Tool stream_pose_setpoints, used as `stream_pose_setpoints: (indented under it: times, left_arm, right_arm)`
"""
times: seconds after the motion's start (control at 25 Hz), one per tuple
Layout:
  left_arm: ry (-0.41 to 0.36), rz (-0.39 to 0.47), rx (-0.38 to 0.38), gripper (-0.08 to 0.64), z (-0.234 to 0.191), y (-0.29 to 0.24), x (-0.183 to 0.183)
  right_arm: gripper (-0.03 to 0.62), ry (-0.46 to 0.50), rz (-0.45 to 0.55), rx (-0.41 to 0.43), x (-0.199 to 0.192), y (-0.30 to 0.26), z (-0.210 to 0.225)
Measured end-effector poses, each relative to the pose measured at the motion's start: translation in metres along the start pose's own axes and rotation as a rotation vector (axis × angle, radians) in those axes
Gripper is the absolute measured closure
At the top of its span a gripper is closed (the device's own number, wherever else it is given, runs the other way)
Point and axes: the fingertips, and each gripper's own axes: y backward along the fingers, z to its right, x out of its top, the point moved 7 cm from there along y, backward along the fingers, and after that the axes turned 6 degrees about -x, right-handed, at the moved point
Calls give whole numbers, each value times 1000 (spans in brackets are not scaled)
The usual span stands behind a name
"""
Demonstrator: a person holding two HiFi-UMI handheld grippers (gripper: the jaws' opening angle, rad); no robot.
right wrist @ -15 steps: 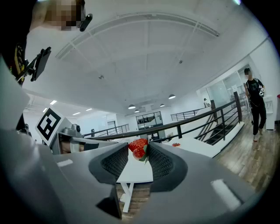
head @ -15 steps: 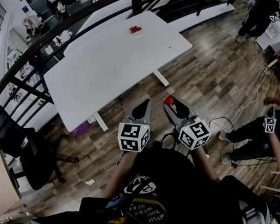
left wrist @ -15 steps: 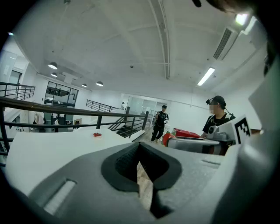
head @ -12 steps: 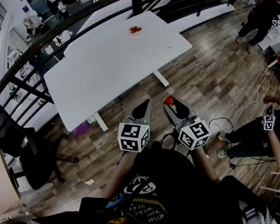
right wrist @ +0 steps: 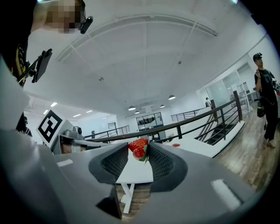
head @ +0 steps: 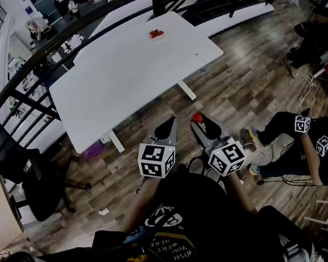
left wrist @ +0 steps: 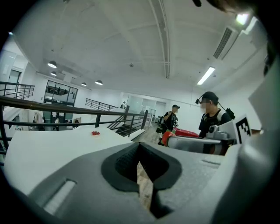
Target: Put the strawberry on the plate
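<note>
Wood-plank floor (head: 248, 85) fills much of the head view. A white surface (head: 125, 72) stands well ahead of the person, and a broad strip of bare planks lies between its near edge and both tongs. A black railing (head: 76, 24) curves just behind its far edge, a black office chair (head: 17, 166) sits off its left end, and a seated person (head: 312, 149) is on the floor at the right. The plate (head: 157, 34) rests near the far edge, carrying something red. The left tongs (head: 169, 122) and right tongs (head: 201, 123) are held side by side low before the body, aimed at the surface. The strawberry (head: 196, 117) is at the right pair's tips.

The left gripper view shows the left pads meeting at the tips with nothing between them — only a wedge of floor below. The right tongs lie alongside, near level.

The right gripper view shows the ribbed pads clamped on the strawberry — held in the air, well apart from the distant plate.
</note>
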Motion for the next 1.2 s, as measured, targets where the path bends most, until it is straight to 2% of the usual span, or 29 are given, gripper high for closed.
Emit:
stream_pose_setpoints:
  times: [0.32, 0.64, 0.84, 1.2]
  left_arm:
    - [-1, -6, 15, 560, 13, -8, 1]
    - [12, -21, 71, 560, 24, -14, -6]
    - [33, -33, 97, 560, 12, -22, -7]
    - [31, -11, 78, 560, -34, -32, 15]
  right_arm:
    - [442, -14, 1, 25, 3, 8, 11]
    - [442, -34, -41, 74, -1, 10, 29]
    - [442, -52, -73, 98, -7, -4, 36]
    - [442, -32, -76, 103, 4, -49, 22]
